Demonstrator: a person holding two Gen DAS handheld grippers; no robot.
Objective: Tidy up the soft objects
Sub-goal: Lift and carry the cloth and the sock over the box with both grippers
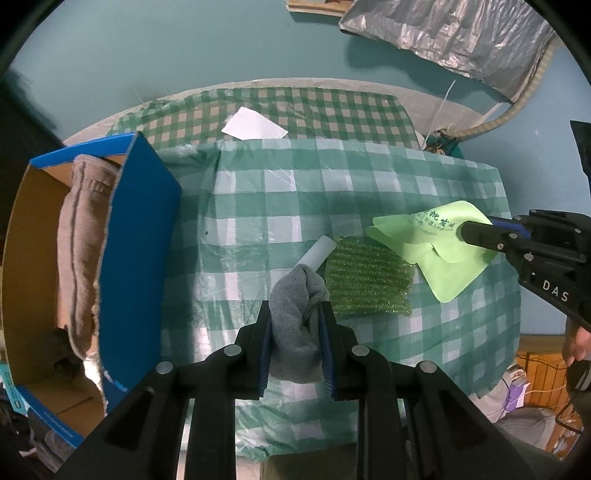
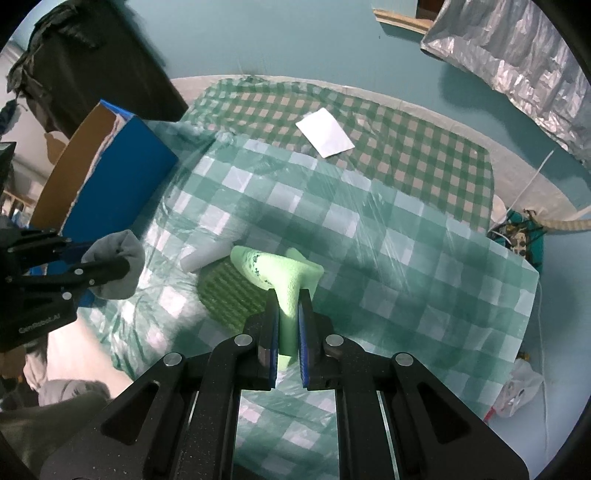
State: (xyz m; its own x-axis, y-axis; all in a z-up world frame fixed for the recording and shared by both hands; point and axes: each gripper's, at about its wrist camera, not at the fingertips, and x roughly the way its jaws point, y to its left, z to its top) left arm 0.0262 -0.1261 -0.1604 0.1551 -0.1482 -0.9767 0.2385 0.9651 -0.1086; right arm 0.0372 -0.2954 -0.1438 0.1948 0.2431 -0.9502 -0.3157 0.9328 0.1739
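Note:
My left gripper is shut on a grey sock and holds it above the checked tablecloth; it also shows in the right wrist view. My right gripper is shut on a light green cloth with printed writing, also seen in the left wrist view. A dark green scrub pad lies flat between them, with a white roll beside it. A blue cardboard box at the left holds a folded beige towel.
A white paper sheet lies at the far side of the table. A silver foil sheet lies on the teal floor beyond. Cables and bags sit off the table's right edge.

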